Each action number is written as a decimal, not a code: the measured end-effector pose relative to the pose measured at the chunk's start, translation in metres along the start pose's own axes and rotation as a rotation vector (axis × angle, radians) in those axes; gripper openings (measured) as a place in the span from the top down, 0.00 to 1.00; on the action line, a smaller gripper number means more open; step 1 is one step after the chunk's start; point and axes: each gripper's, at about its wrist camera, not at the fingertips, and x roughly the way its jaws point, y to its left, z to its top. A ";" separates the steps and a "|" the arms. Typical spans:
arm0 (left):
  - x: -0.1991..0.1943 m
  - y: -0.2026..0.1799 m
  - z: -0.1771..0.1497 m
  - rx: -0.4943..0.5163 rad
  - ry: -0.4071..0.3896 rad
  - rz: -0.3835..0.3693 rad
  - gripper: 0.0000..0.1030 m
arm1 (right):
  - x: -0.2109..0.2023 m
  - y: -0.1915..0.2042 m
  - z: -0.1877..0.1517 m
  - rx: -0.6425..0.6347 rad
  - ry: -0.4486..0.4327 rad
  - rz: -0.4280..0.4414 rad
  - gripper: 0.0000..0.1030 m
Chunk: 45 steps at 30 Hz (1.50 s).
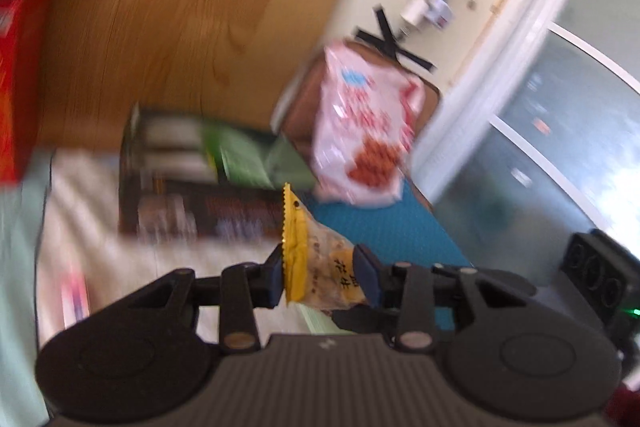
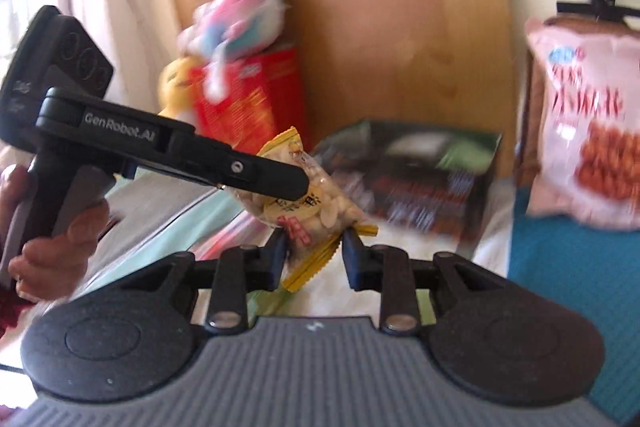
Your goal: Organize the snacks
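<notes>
Two claws grip one small packet of peanuts [image 2: 316, 211] between them, held up in the air above the bed. Nearest the right wrist camera, the right claw [image 2: 314, 257] is clamped on the packet's lower crimped yellow end, its dark pads pressing the crinkled film from both sides. In the left wrist view the left claw [image 1: 324, 277] is clamped on the same packet [image 1: 316, 259], pinching it just behind the other yellow, saw-toothed seal. The packet is clear plastic with pale nuts showing through and a printed label. From the right wrist view the left claw's black finger [image 2: 256, 175] crosses in front of the packet's upper half, and a hand [image 2: 52, 239] wraps its handle at the left edge.

Below lie a pale striped bed cover [image 1: 96, 227] and a teal textured mat [image 1: 396, 227]. Beyond the packet a flat dark box with a green panel [image 2: 416, 171] rests on the cover. Farther right a large glossy pink snack bag [image 2: 588, 131] stands upright. Farther left stands a red carton [image 2: 256, 99] with a soft pink and white plush toy [image 2: 240, 15] on top and a yellow one [image 2: 176, 87] beside it. Behind everything rises a smooth wood-grain headboard [image 2: 380, 19].
</notes>
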 end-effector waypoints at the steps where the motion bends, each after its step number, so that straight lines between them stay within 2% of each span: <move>1: 0.010 0.006 0.013 -0.008 -0.006 0.009 0.66 | 0.011 -0.007 0.008 -0.007 -0.001 -0.018 0.68; 5: 0.049 0.036 0.050 -0.062 -0.013 0.054 0.66 | 0.060 -0.029 0.033 -0.015 0.027 -0.090 0.69; 8: 0.078 0.053 0.062 -0.074 -0.001 0.110 0.64 | 0.089 -0.043 0.036 -0.022 0.067 -0.130 0.68; 9: 0.087 0.057 0.063 -0.076 0.004 0.137 0.62 | 0.097 -0.046 0.036 -0.027 0.082 -0.142 0.65; 12: 0.101 0.063 0.061 -0.069 0.031 0.227 0.49 | 0.098 -0.054 0.036 -0.007 0.070 -0.165 0.53; 14: 0.090 0.060 0.054 -0.061 0.032 0.250 0.49 | 0.080 -0.062 0.033 0.041 0.046 -0.140 0.53; 17: 0.053 0.056 0.036 -0.076 -0.013 0.187 0.49 | 0.034 -0.077 0.015 0.117 0.010 -0.098 0.53; 20: 0.040 0.046 0.010 -0.108 0.045 0.089 0.49 | -0.006 -0.089 -0.019 0.188 0.049 -0.111 0.53; 24: 0.071 0.027 -0.026 -0.149 0.207 -0.025 0.48 | -0.035 -0.088 -0.063 0.268 0.122 -0.144 0.52; 27: 0.100 0.013 -0.047 -0.155 0.293 -0.038 0.45 | -0.033 -0.081 -0.077 0.304 0.172 -0.131 0.53; 28: 0.106 0.006 -0.054 -0.149 0.298 -0.045 0.47 | -0.026 -0.078 -0.078 0.326 0.187 -0.109 0.54; 29: 0.107 0.000 -0.058 -0.132 0.277 -0.038 0.49 | -0.024 -0.076 -0.077 0.343 0.188 -0.077 0.65; 30: 0.109 -0.005 -0.059 -0.128 0.293 -0.039 0.58 | -0.021 -0.073 -0.073 0.353 0.192 -0.064 0.69; 31: 0.107 -0.010 -0.060 -0.144 0.297 -0.041 0.56 | -0.018 -0.066 -0.067 0.357 0.192 -0.061 0.69; 33: 0.085 -0.016 -0.056 -0.128 0.237 0.002 0.56 | -0.019 -0.050 -0.058 0.330 0.153 -0.057 0.69; 37: 0.026 -0.015 -0.059 -0.130 0.154 0.013 0.57 | -0.034 -0.011 -0.048 0.259 0.089 0.037 0.68; 40: -0.009 -0.012 -0.086 -0.140 0.153 0.046 0.56 | -0.038 0.018 -0.060 0.209 0.132 0.107 0.68; 45: -0.044 -0.002 -0.142 -0.228 0.221 0.052 0.58 | -0.043 0.046 -0.093 0.200 0.264 0.192 0.69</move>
